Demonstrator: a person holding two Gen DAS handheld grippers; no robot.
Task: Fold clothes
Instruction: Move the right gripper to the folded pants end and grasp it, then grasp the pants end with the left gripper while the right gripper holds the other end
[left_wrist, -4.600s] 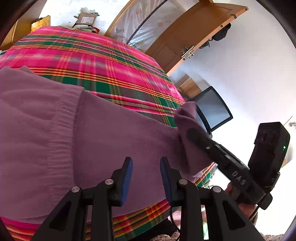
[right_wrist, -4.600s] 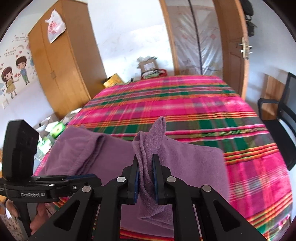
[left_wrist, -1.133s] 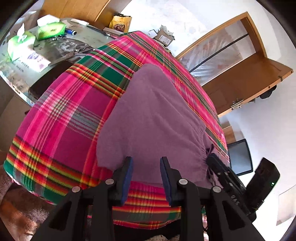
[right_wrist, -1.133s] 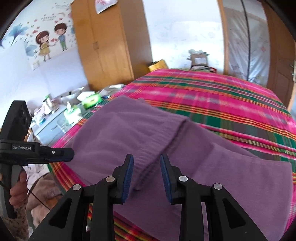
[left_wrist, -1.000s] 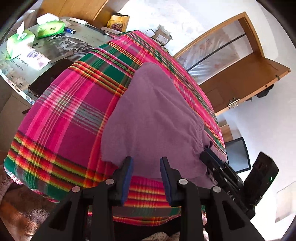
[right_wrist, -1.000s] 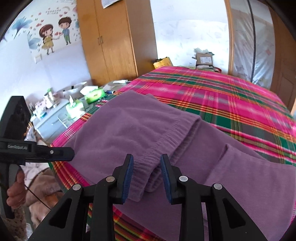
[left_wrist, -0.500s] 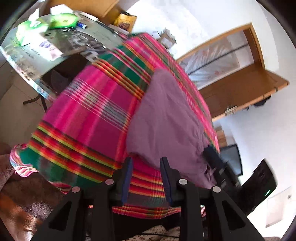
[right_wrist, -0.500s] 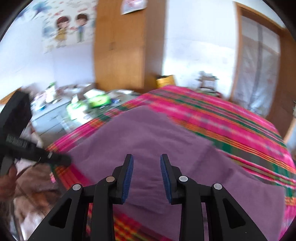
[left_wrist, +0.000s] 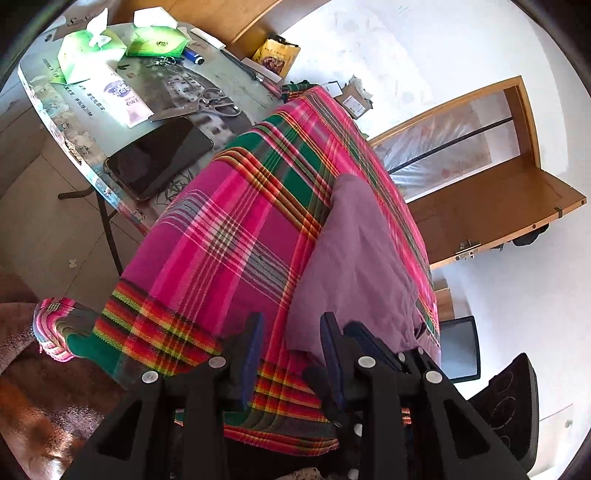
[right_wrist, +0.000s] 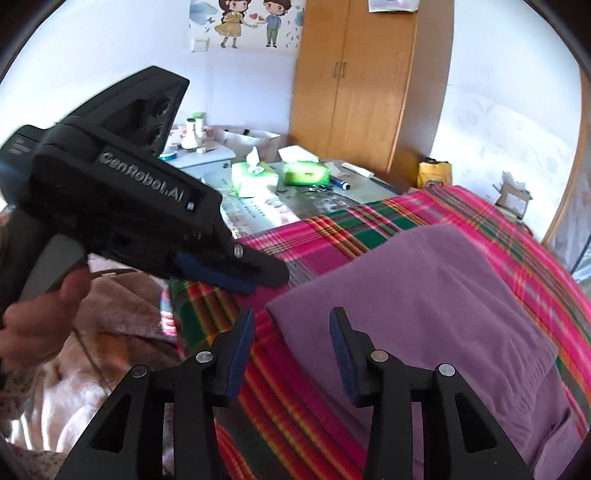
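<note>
A folded purple garment (left_wrist: 354, 266) (right_wrist: 424, 302) lies on the pink-and-green plaid bed cover (left_wrist: 229, 229) (right_wrist: 332, 229), near the bed's front left corner. My left gripper (left_wrist: 291, 347) is open over the bed's edge. The garment's near corner shows by its right pad, untouched. My right gripper (right_wrist: 290, 332) hovers just short of that same corner. Its jaws are opening, and the garment's edge shows between them without either pad pressing on it. In the right wrist view, the left gripper (right_wrist: 258, 275) sits close at the left, held by a hand (right_wrist: 37, 314).
A glass side table (left_wrist: 92, 162) left of the bed carries tissue boxes (right_wrist: 255, 177), a dark phone (left_wrist: 159, 158) and scissors (left_wrist: 218, 103). A wooden wardrobe (right_wrist: 369, 85) stands behind it. A door (left_wrist: 491, 214) and a black chair (left_wrist: 458, 347) are at the right.
Both grippers have swung left along the bed's front edge to the garment's near left corner. The right jaws have widened. The left gripper now looms close in the right wrist view.
</note>
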